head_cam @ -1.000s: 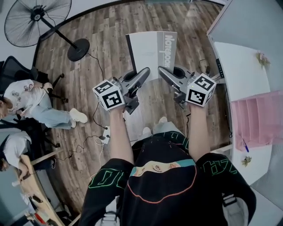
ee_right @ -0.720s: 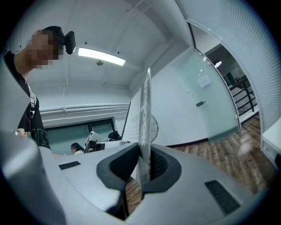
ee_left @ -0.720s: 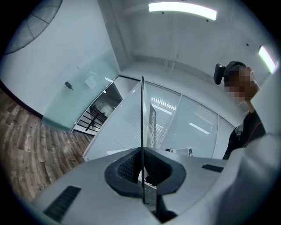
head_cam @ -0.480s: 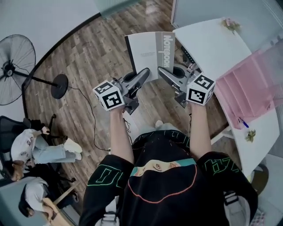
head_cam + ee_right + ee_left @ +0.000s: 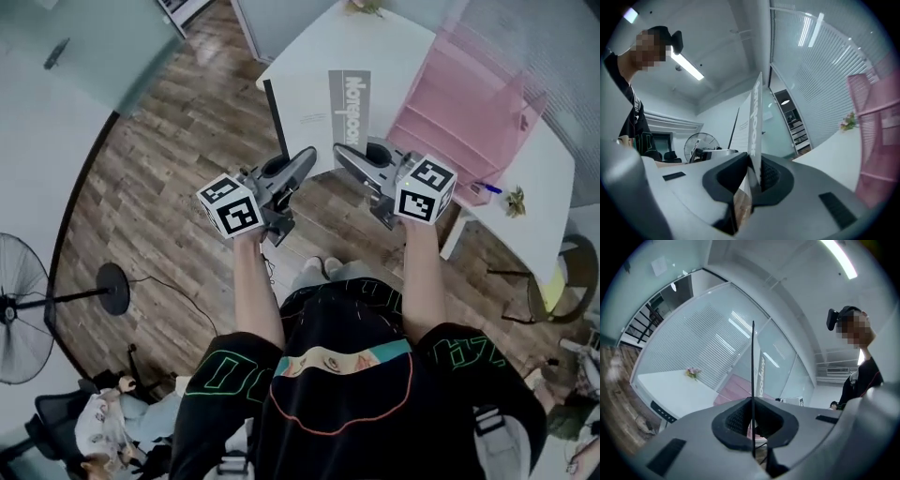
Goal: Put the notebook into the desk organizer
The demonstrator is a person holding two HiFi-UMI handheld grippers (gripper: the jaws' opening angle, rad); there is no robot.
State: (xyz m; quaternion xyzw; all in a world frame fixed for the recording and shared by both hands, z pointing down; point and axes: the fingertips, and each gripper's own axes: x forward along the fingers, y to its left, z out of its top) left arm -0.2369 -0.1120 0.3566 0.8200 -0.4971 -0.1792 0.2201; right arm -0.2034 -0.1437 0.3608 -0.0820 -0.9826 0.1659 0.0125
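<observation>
The person holds the notebook [image 5: 349,105] up in the air, upright, with one tool at each lower corner. It is a white book with a grey band bearing lettering down one side and a dark spine [image 5: 276,120] on the other.

The left tool [image 5: 302,157] has its jaws together on the spine side. In the left gripper view, the thin dark edge of the notebook [image 5: 753,380] runs straight up between the pads of that tool [image 5: 752,420], pinched tight. The right tool [image 5: 349,159] grips the grey-band side. In the right gripper view, the notebook [image 5: 754,122] stands edge-on in the nearly closed jaws of that tool [image 5: 754,174], with the pads pressing on it from both sides.

In the head view, the notebook shows against the near part of a white surface [image 5: 305,52]. The pink organizer [image 5: 459,103] stands on that surface, to the right of the notebook and apart from it, so the notebook is not in the organizer. A blue pen [image 5: 486,187] lies on the surface just beside the organizer, and a small sprig of flowers [image 5: 514,200] lies near the pen.

The floor [image 5: 169,159] below is wood plank. A standing fan [image 5: 19,309] is off at the left edge, well apart from the surface.
</observation>
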